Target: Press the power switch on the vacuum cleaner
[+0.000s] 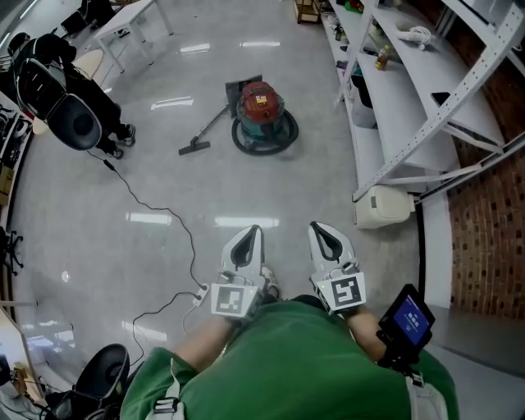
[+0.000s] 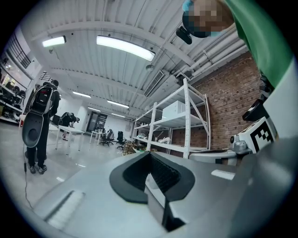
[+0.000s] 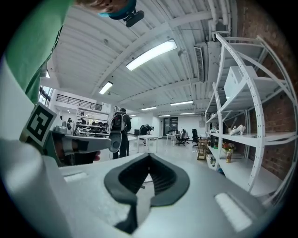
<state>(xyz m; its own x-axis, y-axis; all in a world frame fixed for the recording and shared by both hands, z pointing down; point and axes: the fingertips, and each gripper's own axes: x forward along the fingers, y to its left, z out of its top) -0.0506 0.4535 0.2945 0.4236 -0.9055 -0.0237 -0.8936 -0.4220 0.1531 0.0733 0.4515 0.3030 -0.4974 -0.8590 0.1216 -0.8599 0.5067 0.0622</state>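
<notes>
So both tools sit tucked in close to the person's green shirt [image 1: 287, 361], pointing out over the glossy grey floor [image 1: 271, 189]. The left tool [image 1: 253, 234] has its jaws closed tip to tip with nothing between them, and its own camera shows the same [image 2: 150, 154]. Same deal for the right tool [image 1: 318, 230]: jaws together and empty [image 3: 149, 156].

The round red vacuum cleaner with the black base [image 1: 262, 115] is out on the floor, well apart from both tools, near the white metal shelving rack [image 1: 394, 98]. Its grey wand and floor nozzle [image 1: 197, 144] stick out to its left. Can't make out the power switch from here.

A thin black cable [image 1: 164, 215] snakes across the floor at left, and a person with a black backpack [image 1: 61, 94] stands near a white desk [image 1: 123, 25].
</notes>
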